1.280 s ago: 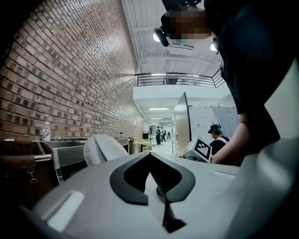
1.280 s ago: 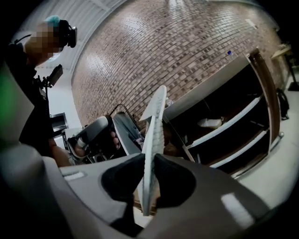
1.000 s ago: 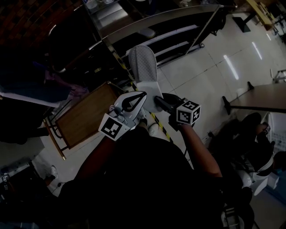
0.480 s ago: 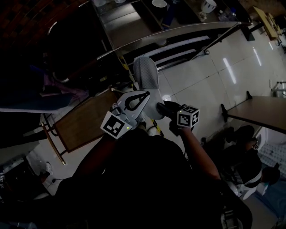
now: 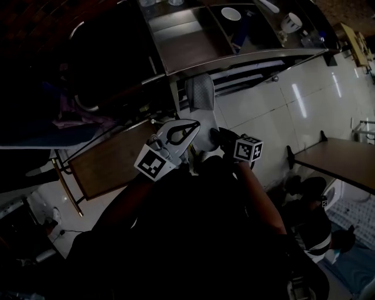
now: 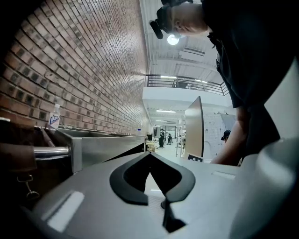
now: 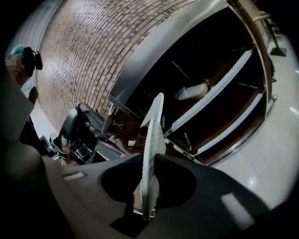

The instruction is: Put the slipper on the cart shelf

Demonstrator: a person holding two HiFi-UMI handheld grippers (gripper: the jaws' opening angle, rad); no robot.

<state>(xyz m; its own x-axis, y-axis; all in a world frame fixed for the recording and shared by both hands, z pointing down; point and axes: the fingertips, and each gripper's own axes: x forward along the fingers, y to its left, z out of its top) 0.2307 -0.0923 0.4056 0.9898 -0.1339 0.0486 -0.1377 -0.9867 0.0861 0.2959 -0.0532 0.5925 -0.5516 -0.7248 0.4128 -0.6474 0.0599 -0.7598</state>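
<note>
A pale grey slipper (image 5: 201, 92) points toward the steel cart (image 5: 246, 55), its toe reaching the cart's lower shelf rails. My right gripper (image 5: 214, 136) is shut on its heel end. In the right gripper view the slipper (image 7: 152, 140) stands edge-on between the jaws, in front of the cart shelf (image 7: 224, 88). A pale object (image 7: 191, 92) that may be another slipper lies on that shelf. My left gripper (image 5: 180, 132) hovers just left of the slipper's heel. In the left gripper view it (image 6: 149, 156) is shut with nothing in it.
A wooden board on a metal frame (image 5: 111, 158) stands at the left. Bowls (image 5: 230, 13) sit on the cart's top. A table (image 5: 343, 158) is at the right, over a pale tiled floor (image 5: 275, 123). A brick wall (image 6: 84, 70) runs beside the cart.
The slipper has been carried forward toward the cart, and its toe now reaches the shelf rails. Both grippers moved along together with their jaws unchanged.
</note>
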